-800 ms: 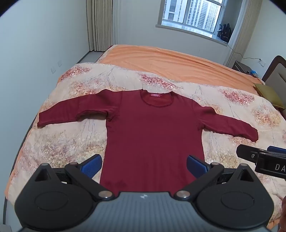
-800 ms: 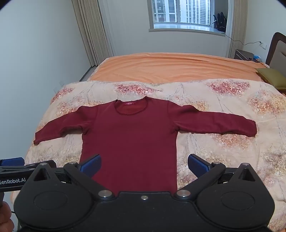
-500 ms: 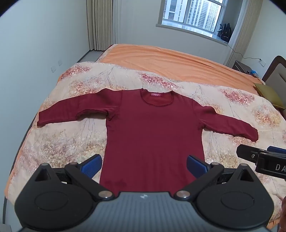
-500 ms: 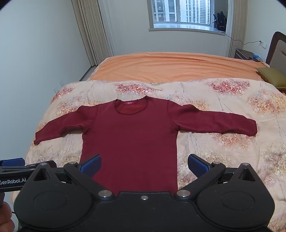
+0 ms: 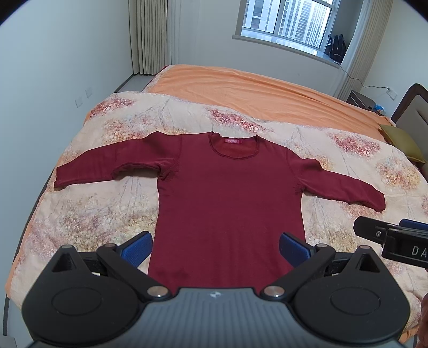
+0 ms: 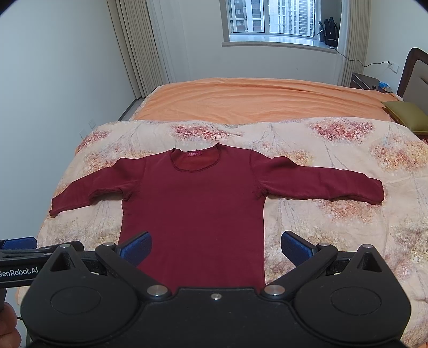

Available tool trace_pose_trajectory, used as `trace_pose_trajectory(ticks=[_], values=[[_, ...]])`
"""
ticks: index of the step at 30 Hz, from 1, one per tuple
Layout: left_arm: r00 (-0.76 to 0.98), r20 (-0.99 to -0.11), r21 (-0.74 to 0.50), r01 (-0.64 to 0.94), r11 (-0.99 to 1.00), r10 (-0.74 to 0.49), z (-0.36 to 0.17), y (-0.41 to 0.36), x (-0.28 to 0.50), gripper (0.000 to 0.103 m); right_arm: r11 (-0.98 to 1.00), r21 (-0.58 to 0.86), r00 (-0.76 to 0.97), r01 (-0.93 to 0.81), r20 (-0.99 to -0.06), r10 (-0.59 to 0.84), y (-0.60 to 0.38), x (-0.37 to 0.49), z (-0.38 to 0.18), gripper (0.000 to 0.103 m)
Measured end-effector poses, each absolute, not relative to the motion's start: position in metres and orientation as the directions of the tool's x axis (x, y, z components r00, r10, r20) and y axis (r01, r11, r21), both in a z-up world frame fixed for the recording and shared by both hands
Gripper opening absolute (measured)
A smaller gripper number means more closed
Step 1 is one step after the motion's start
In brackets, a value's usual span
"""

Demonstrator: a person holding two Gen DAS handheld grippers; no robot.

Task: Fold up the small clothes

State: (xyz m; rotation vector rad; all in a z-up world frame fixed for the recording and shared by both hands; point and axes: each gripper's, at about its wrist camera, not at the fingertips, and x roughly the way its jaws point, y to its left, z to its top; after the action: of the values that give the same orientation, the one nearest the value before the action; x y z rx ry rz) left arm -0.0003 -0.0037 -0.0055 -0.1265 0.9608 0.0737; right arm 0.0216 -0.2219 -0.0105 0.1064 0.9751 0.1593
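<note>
A dark red long-sleeved shirt (image 5: 227, 192) lies flat and face up on the floral quilt (image 5: 101, 214), both sleeves spread out sideways, collar at the far side; it also shows in the right wrist view (image 6: 192, 208). My left gripper (image 5: 216, 249) is open and empty, held above the shirt's near hem. My right gripper (image 6: 216, 247) is open and empty, also above the hem, a little to the right. Each gripper shows at the edge of the other's view: the right one (image 5: 388, 238) and the left one (image 6: 24, 247).
The quilt covers the near half of a bed with an orange sheet (image 6: 254, 96). A green pillow (image 6: 409, 115) and a headboard (image 6: 414, 72) are at the right. A wall runs along the left and a window (image 6: 270, 18) is at the back.
</note>
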Motion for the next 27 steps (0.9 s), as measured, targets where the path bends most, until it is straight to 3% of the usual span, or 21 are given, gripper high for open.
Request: trace_pose_trajectory(ticks=[27], values=[[0.562,-0.827,-0.067,-0.106,0.992,0.004,-0.0088,-0.0084,0.0009,0.103,0.985,0.152,0.549,-0.081,-0.818,0.171,-0.2182,0.0234,-0.0122,0.102]])
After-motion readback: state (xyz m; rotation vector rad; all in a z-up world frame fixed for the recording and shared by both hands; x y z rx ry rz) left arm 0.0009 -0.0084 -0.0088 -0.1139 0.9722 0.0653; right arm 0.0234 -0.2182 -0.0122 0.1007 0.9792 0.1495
